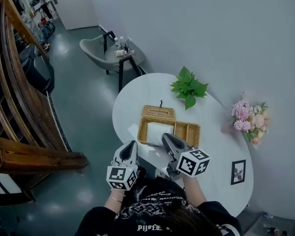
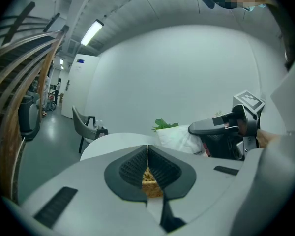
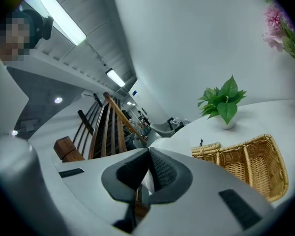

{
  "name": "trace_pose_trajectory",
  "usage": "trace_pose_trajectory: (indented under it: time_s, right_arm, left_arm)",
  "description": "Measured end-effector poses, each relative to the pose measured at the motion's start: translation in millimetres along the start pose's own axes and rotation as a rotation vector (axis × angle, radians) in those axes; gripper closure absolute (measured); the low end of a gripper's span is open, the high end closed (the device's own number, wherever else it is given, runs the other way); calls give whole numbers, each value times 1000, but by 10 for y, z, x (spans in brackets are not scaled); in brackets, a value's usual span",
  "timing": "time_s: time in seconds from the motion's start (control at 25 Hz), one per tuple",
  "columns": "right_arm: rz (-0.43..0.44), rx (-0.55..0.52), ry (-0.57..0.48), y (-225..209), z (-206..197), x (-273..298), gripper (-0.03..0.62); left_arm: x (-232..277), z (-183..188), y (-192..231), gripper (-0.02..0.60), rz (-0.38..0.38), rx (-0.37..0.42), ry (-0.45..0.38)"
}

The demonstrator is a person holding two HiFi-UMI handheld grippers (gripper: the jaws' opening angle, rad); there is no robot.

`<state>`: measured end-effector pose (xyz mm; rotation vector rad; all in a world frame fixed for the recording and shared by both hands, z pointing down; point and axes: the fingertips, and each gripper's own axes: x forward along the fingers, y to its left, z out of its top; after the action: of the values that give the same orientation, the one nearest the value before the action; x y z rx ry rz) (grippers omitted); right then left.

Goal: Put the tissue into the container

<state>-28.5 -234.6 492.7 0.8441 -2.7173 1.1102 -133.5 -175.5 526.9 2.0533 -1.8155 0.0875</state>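
Observation:
A wicker basket [image 1: 188, 130] with two compartments stands on the round white table [image 1: 221, 166]; its flat wicker lid [image 1: 158, 113] lies just behind it. A white tissue pack [image 1: 156, 132] sits over the basket's left compartment. My right gripper [image 1: 165, 138] is at the pack's near edge, shut on the pack, and a white sliver of the tissue pack [image 3: 147, 183] shows between its pads. The left gripper [image 1: 132, 144] hovers at the table's near edge, left of the basket, shut with nothing in it. In the left gripper view the pack [image 2: 176, 137] hangs at the right gripper's tip.
A green potted plant [image 1: 188, 87] stands behind the basket, pink flowers [image 1: 248, 118] at the table's right edge, and a small picture frame [image 1: 238, 171] at the near right. A grey chair [image 1: 96, 50] and wooden stair rails [image 1: 19, 107] lie beyond the table to the left.

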Motion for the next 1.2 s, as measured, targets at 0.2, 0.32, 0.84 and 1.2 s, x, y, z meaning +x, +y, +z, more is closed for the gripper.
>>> trace_pose_trajectory:
  time_s: [0.2,0.32,0.84,1.2]
  right_arm:
    - [-29,16,21,-41,-2,124,569]
    - [-44,32,35,-82,-36,184,569]
    - [-97,80,66,-189,-150,454,569]
    - [-128,104,97,-317,-269,612,569]
  left_arm:
    - [85,52,78,555,-22,-2,-2]
    - [106,58,105,555,-41,-6,0]
    - [161,123,360,555,-59,-6,-4]
    - [186,145,449,555,-67,-4,-3]
